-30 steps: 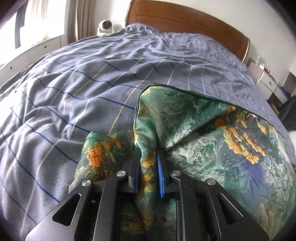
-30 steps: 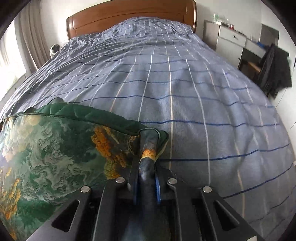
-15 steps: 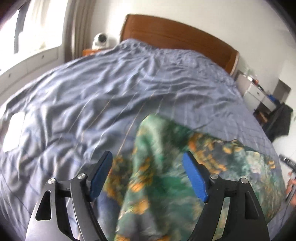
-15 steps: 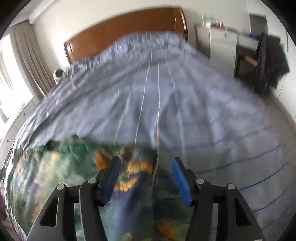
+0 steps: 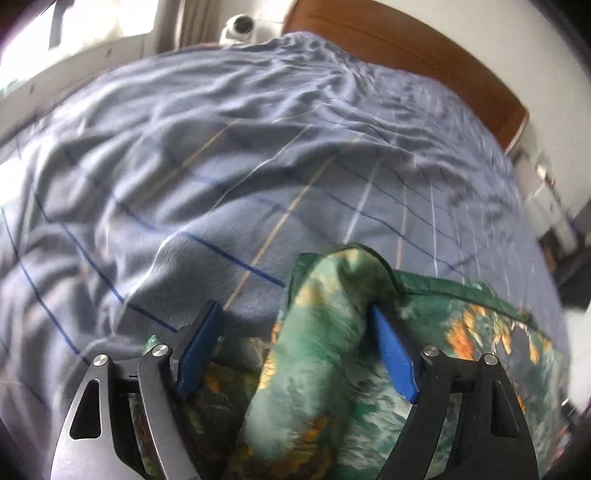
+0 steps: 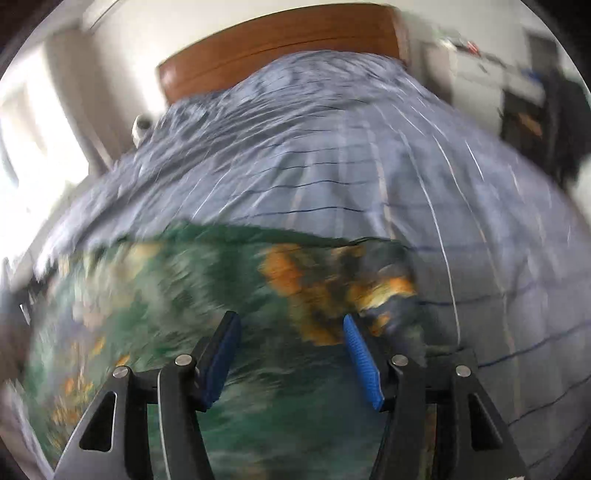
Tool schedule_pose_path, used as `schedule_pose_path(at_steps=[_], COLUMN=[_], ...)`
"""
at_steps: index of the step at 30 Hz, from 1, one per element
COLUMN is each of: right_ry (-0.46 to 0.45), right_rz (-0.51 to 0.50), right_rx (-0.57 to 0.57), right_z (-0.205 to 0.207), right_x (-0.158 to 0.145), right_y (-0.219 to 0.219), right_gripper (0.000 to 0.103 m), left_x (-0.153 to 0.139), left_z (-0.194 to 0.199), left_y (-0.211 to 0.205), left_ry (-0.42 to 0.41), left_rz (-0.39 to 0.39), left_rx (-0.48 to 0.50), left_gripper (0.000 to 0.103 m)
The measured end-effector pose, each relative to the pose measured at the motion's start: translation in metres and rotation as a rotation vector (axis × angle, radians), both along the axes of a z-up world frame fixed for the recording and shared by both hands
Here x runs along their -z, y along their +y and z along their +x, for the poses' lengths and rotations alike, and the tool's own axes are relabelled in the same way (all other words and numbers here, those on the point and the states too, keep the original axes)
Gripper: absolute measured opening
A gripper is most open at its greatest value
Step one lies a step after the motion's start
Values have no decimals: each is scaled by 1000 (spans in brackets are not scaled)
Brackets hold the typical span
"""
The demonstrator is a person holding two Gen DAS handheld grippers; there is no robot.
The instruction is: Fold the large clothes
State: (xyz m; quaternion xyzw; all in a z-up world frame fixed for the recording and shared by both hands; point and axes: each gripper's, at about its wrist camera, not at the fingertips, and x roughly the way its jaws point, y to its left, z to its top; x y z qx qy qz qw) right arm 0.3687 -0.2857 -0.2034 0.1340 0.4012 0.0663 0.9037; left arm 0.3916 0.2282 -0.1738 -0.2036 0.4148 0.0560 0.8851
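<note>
Currently the green satin-like garment with an orange and pale landscape print [image 5: 321,373] lies on the bed, near its foot edge, spread across the grey-blue checked bedspread of soft, wrinkled woven cloth [image 5: 229,177]. The bedspread carries thin dark blue, white and tan lines in a grid. The fabric of the garment is smooth and glossy, with a dark green bound edge along its far side. In the left wrist view one corner of it stands up as a rounded, tube-like fold.

The left gripper [image 5: 295,354] has black angular metal arms with silver bolt heads and flat blue rubber pads [image 5: 393,360]. Its jaws stand wide apart. The raised fold sits between them, close against the right-hand pad and clear of the left-hand one; no grip is visible.

The right gripper [image 6: 291,354] is of the same build, with ribbed blue pads [image 6: 360,360]. Its jaws stand moderately open over the flat surface of the garment [image 6: 184,295], near the garment's right-hand corner, where the orange print is densest. Nothing is clamped between them. This view is heavily blurred, so fine fabric detail cannot be read.

At the head of the bed stands a curved brown polished wooden headboard [image 6: 280,48]. A white rounded device [image 5: 240,26] sits beside the headboard, near the window side.
</note>
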Motion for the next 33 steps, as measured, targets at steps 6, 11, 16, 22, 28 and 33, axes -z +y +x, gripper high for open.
schedule_pose_path(at_steps=[6,11,16,22,28,33], right_ry=[-16,-6,29,-59,-141,-137], right_rz=[103,146,103,-21,-125,-131], right_rx=[11,7,10,-57,-119,-101], right_z=[-1,3,7,-45,-141,-208], right_x=[22,29,15,-51,-77,-69], right_y=[-9,-14,-14,3,19,23], right_gripper=[59,59,59,74,78,78], left_x=[8,-7,-67,-122,-147,-157], left_z=[4,5,-36,-112,-155,-174], left_y=[-4,-6,-28,-69,-101,-120], left_ry=[-6,58,-38,-137,-199,-218], left_rz=[-13,-10,78,283,333,390], left_rx=[15,23,142,197,190,212], left_gripper=[85,88,91,97,98,98])
